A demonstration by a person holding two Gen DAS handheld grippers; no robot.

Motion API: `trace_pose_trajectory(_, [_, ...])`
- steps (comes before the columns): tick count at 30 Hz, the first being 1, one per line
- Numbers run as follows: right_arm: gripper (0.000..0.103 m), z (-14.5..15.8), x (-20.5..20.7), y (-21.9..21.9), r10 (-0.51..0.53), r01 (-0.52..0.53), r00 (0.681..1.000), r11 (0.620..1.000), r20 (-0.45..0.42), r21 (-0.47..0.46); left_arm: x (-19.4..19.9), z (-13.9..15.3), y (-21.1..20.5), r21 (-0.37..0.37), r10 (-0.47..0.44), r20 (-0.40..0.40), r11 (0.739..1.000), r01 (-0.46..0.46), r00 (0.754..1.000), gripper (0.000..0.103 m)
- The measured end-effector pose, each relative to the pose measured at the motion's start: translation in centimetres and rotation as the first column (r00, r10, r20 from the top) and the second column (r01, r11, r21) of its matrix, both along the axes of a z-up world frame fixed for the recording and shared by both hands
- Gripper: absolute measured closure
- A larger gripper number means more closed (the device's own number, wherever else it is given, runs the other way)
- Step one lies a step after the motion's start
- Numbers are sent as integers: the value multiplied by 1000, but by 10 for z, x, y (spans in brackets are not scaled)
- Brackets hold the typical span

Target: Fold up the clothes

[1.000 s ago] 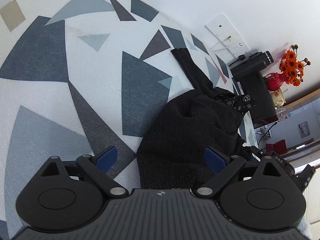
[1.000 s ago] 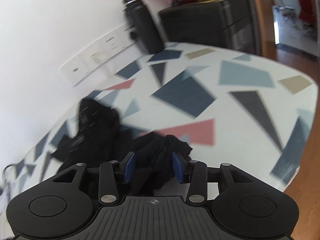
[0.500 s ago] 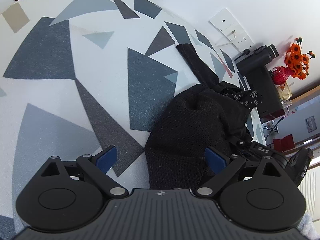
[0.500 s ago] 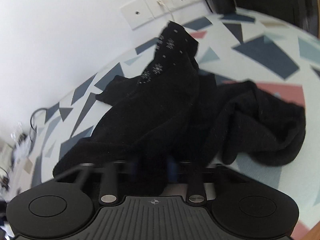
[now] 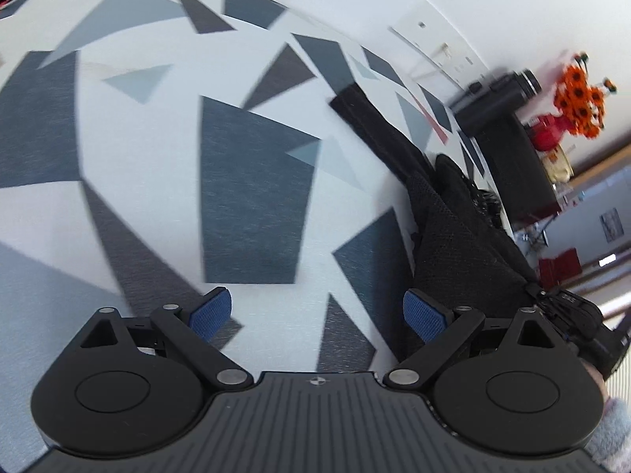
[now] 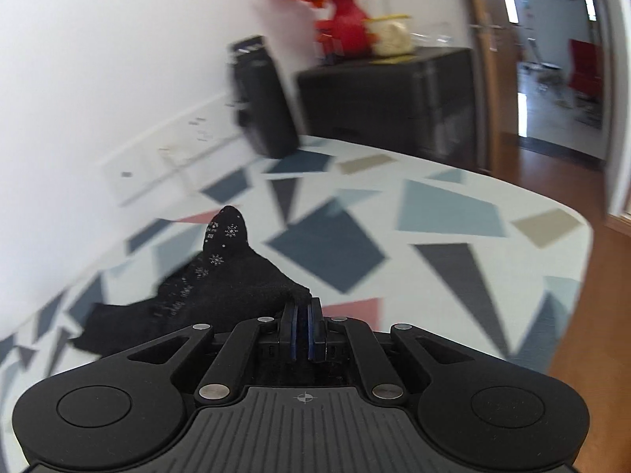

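A black knitted garment (image 5: 453, 236) is stretched up off the patterned tablecloth (image 5: 252, 197) at the right of the left wrist view, one strip trailing back toward the wall. My left gripper (image 5: 315, 311) is open and empty over bare cloth, to the left of the garment. My right gripper (image 6: 301, 315) is shut on an edge of the garment (image 6: 221, 287), which hangs down to the left with a dotted white pattern; it shows in the left wrist view (image 5: 572, 315) lifting the fabric.
A black speaker (image 6: 262, 98) stands at the wall end of the table. A dark cabinet (image 6: 394, 106) carries a red vase with orange flowers (image 6: 347, 19). Wall sockets (image 5: 437, 47) are behind. The table's edge (image 6: 583, 260) drops to a wooden floor at the right.
My right gripper has closed on the garment and pulled it up and to the right, stretching it off the table. The cloth under my left gripper is now bare.
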State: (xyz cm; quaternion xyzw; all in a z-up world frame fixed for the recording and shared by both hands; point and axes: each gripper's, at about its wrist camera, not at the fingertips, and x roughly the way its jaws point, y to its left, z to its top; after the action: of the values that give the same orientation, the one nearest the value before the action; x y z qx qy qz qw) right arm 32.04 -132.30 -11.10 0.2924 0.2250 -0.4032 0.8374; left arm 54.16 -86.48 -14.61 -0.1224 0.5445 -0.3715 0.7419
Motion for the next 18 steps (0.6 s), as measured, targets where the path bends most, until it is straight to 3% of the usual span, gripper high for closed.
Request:
trace_pose_trajectory(2, [97,-2,-6,-3,-27,27,999,1000,-19,10,-2,-1,-10,-5,-36,2,999,36,999,7])
trace_pose_trajectory(4, [83,-4,-12,-6,-53,54,998,998,-38,19,-4,-2,-16,-11,-54,0,998,54,999,7])
trace_pose_trajectory(6, [76,-7,-18,-9,-80,82,995,996,-57,28,-5,-4,-18,-17,-62,-6,998,62,998,7])
trace_pose_trajectory(12, [74,16,-5,-3,4,-4,999,1000,-38,-15,2,-6,0,-31,-8,-1,999,8,1000,7])
trace_pose_trajectory(18, [68,14,9,4,38,-36,997,999,-72,37,10,-8,14,-57,44,-9,997,-44,999,7])
